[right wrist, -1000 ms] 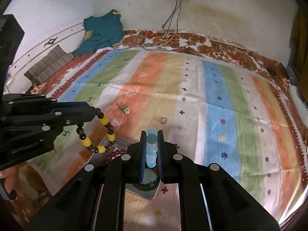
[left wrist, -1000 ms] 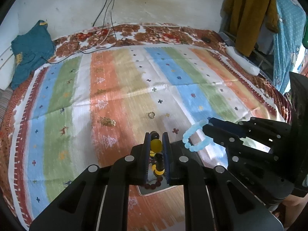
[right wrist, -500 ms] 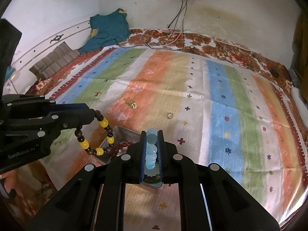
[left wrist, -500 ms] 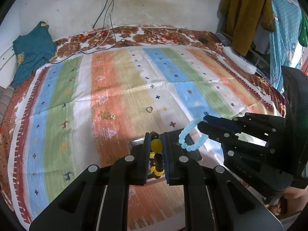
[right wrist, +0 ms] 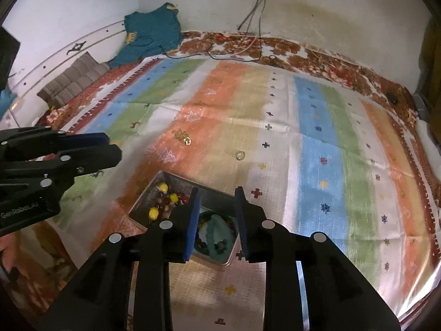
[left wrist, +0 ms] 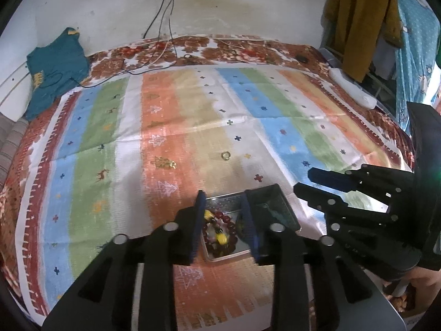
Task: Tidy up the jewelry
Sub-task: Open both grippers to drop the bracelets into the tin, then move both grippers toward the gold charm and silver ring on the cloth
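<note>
Both grippers, left (left wrist: 223, 220) and right (right wrist: 216, 218), hang with jaws apart above the tray (right wrist: 165, 176); both bracelets (right wrist: 165, 201) lie inside. Risk: a descending fingertip tips the tray, spilling beads.

- Bed cover (left wrist: 193, 127): blue, green, white, orange, tan stripes with small crosses
- Bracelet (left wrist: 219, 227): dark red and yellow beads
- Garment (right wrist: 150, 34): teal
- Tongs (right wrist: 216, 215): black

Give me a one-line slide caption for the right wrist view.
Open right gripper above the metal tray, pale blue bracelet and yellow-beaded bracelet lying inside; ring on the striped cloth.
</note>
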A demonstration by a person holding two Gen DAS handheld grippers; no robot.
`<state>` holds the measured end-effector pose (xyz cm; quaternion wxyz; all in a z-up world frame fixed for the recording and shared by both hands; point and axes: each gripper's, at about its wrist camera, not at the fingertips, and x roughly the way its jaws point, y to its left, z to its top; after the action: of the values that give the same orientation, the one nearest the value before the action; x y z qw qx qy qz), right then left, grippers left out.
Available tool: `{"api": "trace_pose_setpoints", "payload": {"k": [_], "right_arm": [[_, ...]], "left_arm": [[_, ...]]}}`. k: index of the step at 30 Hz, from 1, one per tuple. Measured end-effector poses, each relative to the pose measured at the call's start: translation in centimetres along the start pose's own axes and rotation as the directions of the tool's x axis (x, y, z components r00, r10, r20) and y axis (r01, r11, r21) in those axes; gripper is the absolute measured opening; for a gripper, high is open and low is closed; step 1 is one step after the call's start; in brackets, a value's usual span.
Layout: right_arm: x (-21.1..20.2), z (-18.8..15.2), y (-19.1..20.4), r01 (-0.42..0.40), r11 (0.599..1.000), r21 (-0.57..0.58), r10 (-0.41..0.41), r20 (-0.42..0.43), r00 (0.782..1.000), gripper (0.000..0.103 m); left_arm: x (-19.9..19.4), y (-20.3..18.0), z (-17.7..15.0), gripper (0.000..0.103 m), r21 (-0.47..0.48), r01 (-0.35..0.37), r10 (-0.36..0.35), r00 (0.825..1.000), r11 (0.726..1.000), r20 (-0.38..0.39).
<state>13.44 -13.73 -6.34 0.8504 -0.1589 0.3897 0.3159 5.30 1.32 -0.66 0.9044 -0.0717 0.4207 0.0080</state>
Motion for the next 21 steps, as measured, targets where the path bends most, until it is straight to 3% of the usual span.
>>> {"api": "trace_pose_setpoints", "payload": {"k": [10, 21], "right_arm": [[1.4, 0.4, -0.8, 0.016, 1.0, -0.002, -0.016, -0.047, 0.999, 0.046], [3.7, 2.1, -1.5, 0.014, 1.0, -0.02, -0.016, -0.092, 0.996, 0.057]], "left_arm": [[1.4, 1.5, 0.5, 0.057, -0.017, -0.037, 0.036, 0.998, 0.999, -0.045], [4.0, 4.6, 1.7, 0.063, -0.052, -0.095, 0.088, 0.988, 0.994, -0.128]]}}
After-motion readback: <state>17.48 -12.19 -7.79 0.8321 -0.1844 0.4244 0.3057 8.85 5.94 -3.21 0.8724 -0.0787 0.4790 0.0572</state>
